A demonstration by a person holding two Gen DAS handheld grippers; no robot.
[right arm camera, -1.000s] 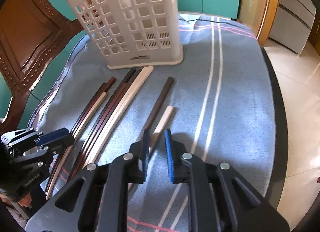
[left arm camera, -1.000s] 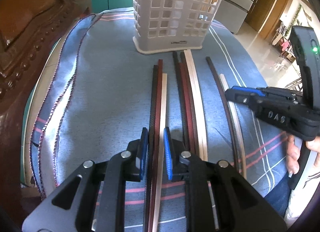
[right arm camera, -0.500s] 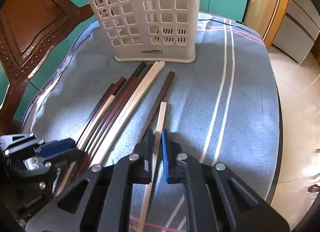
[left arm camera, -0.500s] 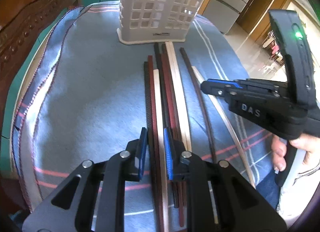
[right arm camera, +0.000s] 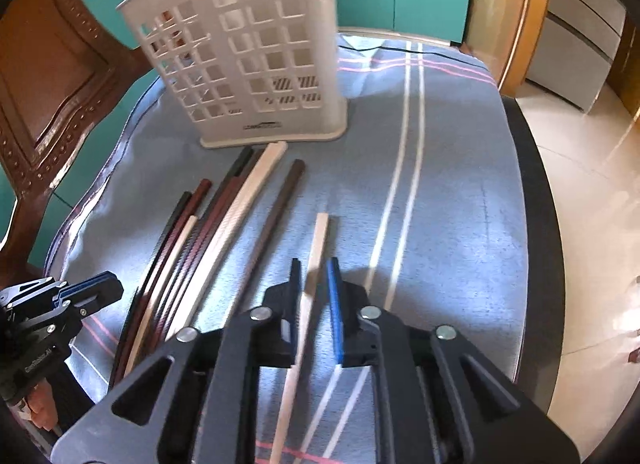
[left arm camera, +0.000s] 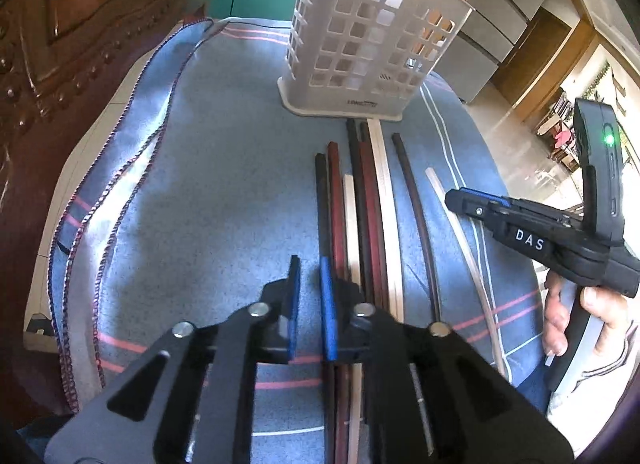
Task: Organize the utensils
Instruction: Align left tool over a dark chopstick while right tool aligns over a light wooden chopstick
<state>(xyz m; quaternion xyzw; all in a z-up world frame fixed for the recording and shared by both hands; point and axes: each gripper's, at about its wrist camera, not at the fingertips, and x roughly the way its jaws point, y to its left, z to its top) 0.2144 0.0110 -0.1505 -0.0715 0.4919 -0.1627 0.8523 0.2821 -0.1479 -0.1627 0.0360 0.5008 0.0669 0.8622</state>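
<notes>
Jaws of my right gripper are opening astride the pale wooden chopstick; left gripper stands narrowly apart, gripping nothing.

- The holder is looking like pale moulded plastic, matt, its walls pierced in a square grid.
- The chopsticks are showing mixed finishes: cream ones smooth, red-brown ones slightly glossy, a black one with a fine woven texture.
- The cloth is appearing as soft blue woven fabric, matt, with pink and white stripes and a twisted cord edge.
- The left gripper and right gripper are showing matt black plastic bodies, blue finger pads and shiny metal pins.
- The chair is gleaming as carved, varnished brown wood.
- The floor is shining like polished tile.
</notes>
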